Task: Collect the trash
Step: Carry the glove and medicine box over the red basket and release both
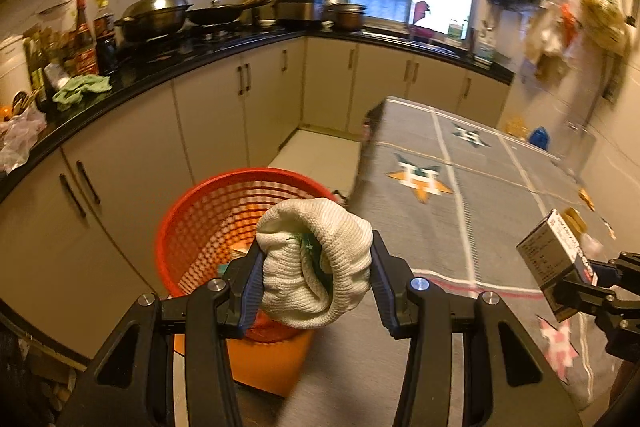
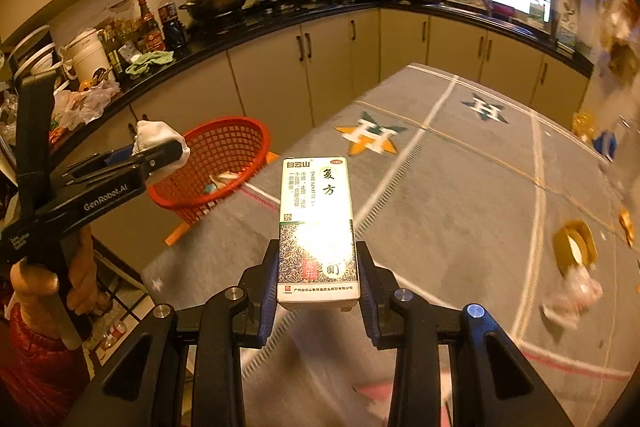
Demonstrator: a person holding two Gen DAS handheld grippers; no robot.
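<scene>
My left gripper point(image 1: 316, 275) is shut on a bunched white knitted cloth point(image 1: 316, 259) with something green tucked inside. It hangs just over the near rim of the red mesh basket point(image 1: 208, 211). In the right wrist view the left gripper point(image 2: 160, 151) shows side-on with the white cloth point(image 2: 156, 133) beside the red basket point(image 2: 224, 163), which holds a few scraps. My right gripper point(image 2: 318, 283) is shut on a small printed medicine box point(image 2: 318, 227), held above the grey patterned tablecloth point(image 2: 460, 187). The same box point(image 1: 552, 259) appears at the right edge of the left wrist view.
The basket stands on an orange stool point(image 1: 264, 363) by the table's left edge. A roll of gold tape point(image 2: 576, 247) and crumpled plastic wrap point(image 2: 572, 295) lie on the cloth at right. Cabinets point(image 1: 208, 115) and a cluttered black counter point(image 1: 168, 67) run behind.
</scene>
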